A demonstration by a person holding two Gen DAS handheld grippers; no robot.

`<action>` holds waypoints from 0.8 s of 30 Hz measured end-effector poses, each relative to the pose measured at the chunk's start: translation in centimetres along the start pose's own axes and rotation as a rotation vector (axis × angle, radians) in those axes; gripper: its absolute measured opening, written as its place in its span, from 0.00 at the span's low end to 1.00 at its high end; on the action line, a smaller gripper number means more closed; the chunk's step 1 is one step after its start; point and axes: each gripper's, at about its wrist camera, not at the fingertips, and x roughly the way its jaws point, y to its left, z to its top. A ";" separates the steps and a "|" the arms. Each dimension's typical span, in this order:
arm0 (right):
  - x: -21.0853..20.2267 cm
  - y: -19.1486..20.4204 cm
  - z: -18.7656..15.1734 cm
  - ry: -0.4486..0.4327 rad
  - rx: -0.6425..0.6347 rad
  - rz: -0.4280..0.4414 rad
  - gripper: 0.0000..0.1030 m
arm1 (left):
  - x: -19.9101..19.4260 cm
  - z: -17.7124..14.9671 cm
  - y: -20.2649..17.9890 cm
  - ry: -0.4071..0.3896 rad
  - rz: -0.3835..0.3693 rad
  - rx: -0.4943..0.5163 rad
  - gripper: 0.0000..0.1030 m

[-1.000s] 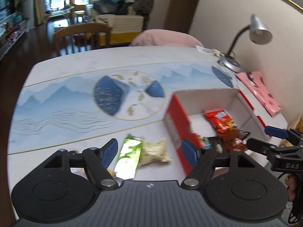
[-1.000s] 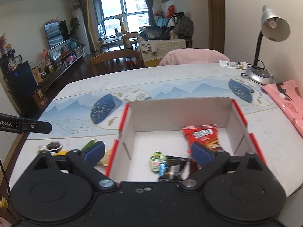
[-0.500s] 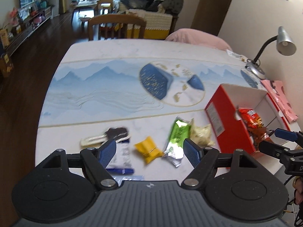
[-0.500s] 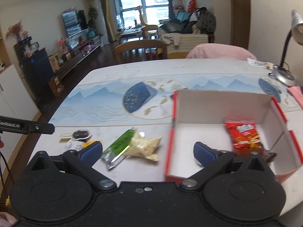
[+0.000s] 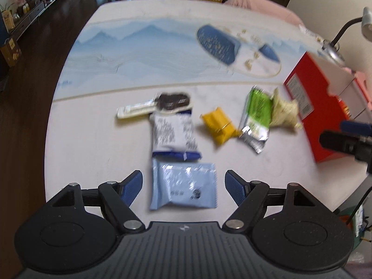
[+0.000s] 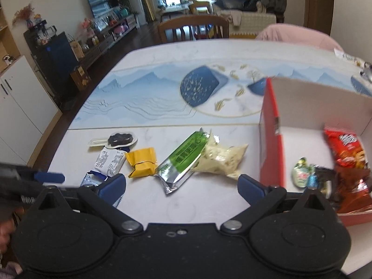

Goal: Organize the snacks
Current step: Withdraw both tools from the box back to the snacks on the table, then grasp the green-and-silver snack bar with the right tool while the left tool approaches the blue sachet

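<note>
Loose snacks lie on the white table left of a red box [image 5: 309,97]. My left gripper [image 5: 183,186] is open and empty, its jaws either side of a light blue packet [image 5: 183,189]. Beyond it lie a white and blue packet [image 5: 173,133], a dark snack tray [image 5: 173,101], a yellow packet [image 5: 218,125], a green packet [image 5: 257,114] and a pale bag [image 5: 284,114]. My right gripper [image 6: 181,186] is open and empty, just before the green packet [image 6: 183,160] and pale bag [image 6: 220,160]. The red box [image 6: 270,139] holds a red chip bag [image 6: 344,148] and small sweets [image 6: 302,173].
The table has a blue mountain pattern [image 6: 162,93]. A desk lamp [image 5: 334,44] stands at the far right behind the box. A wooden chair [image 6: 193,28] and a pink cushion [image 6: 295,34] are at the far edge. The left table edge drops to dark floor [image 5: 28,93].
Both grippers have swung left, away from the red box and toward the loose snacks. The left gripper now frames the light blue packet; the right one now faces the green packet.
</note>
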 end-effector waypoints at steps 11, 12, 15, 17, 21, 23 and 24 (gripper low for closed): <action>6.8 0.5 1.6 0.130 0.161 -0.087 0.93 | 2.7 -0.6 -0.6 0.034 0.020 0.066 0.75; 7.4 0.3 1.7 0.135 0.189 -0.103 0.92 | 2.8 -0.5 -0.7 0.034 0.018 0.072 0.75; 9.0 -0.1 2.2 0.150 0.251 -0.147 0.89 | 3.1 -0.4 -1.0 0.037 0.024 0.085 0.75; 10.0 0.0 2.4 0.162 0.273 -0.170 0.86 | 3.4 -0.3 -1.1 0.044 0.024 0.085 0.75; 11.5 0.2 2.4 0.191 0.302 -0.213 0.83 | 3.9 -0.3 -1.6 0.053 0.024 0.109 0.75; 12.0 0.2 2.5 0.199 0.317 -0.232 0.83 | 4.1 -0.3 -1.8 0.057 0.025 0.125 0.75; 12.2 0.2 2.5 0.199 0.318 -0.241 0.83 | 4.3 -0.3 -1.9 0.059 0.029 0.131 0.75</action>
